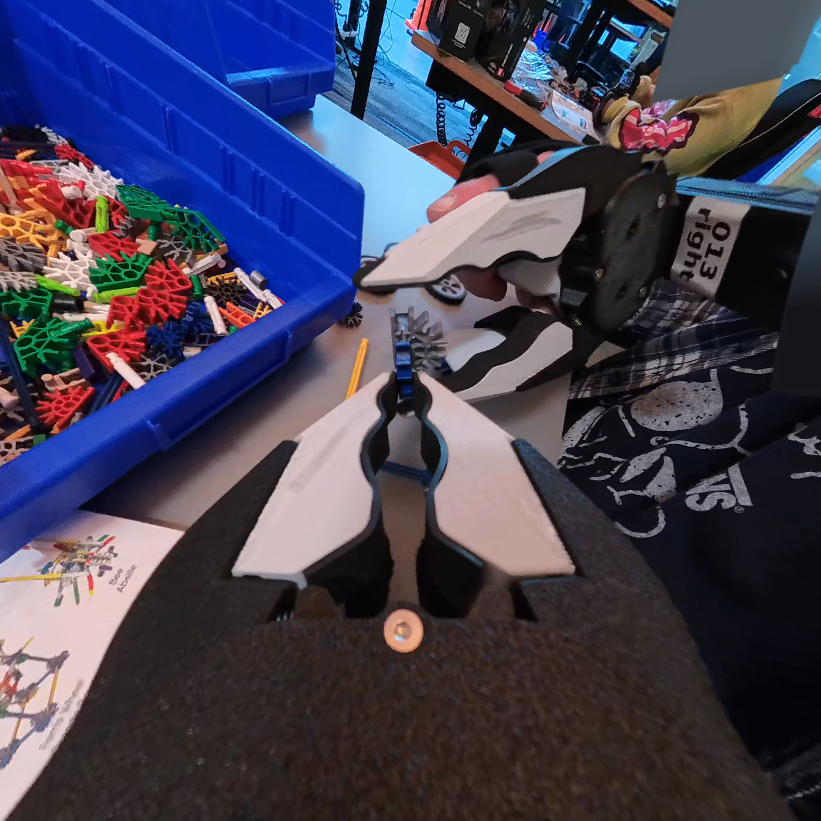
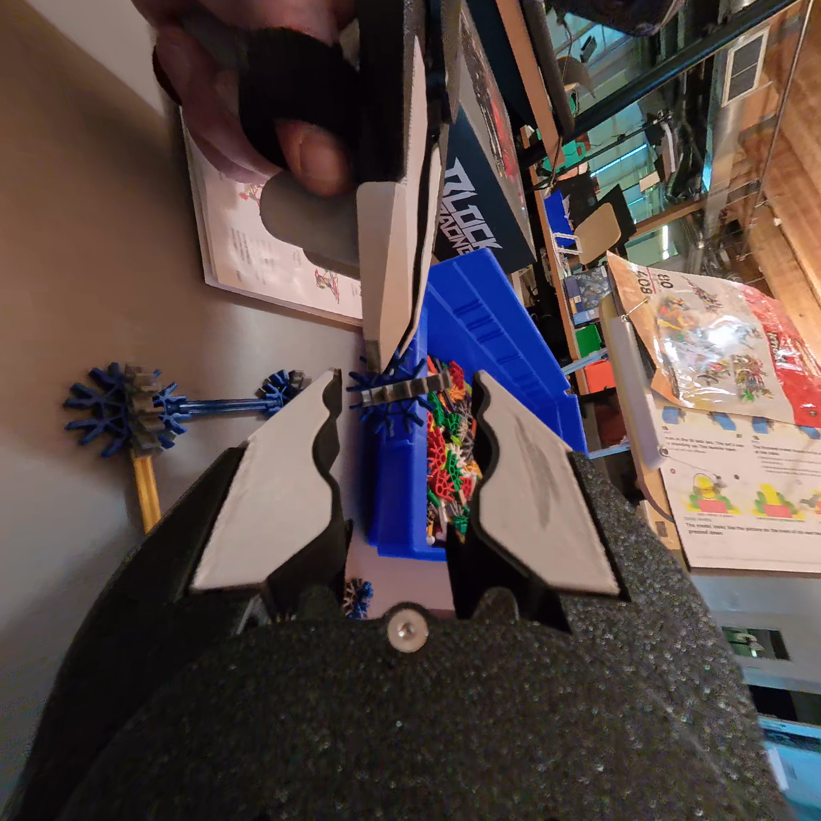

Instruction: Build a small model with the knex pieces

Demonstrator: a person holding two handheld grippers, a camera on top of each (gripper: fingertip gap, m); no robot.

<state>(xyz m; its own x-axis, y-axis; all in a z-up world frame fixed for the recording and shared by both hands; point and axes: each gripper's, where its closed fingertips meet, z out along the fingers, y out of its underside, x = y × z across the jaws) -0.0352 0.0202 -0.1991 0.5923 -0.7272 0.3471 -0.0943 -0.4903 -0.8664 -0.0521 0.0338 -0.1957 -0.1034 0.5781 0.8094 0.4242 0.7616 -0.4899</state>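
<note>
Leftmost, a blue bin [image 1: 266, 249] of mixed connectors sits on the desk [image 1: 275, 400]. Centre frame, the left hand-held gripper [image 1: 403, 377] pinches a blue-and-grey connector piece [image 1: 415, 342]; the right hand-held gripper [image 1: 400, 328], gaping wide, flanks it, holding nothing.

The left white-and-black two-finger tongs [image 1: 403, 382] are pinched nearly closed at the tips, pointing away. The right white-and-black two-finger tongs [image 2: 404, 395] are spread wide, turned sideways, held by a black-gloved hand [image 1: 502, 177] at far right.
</note>
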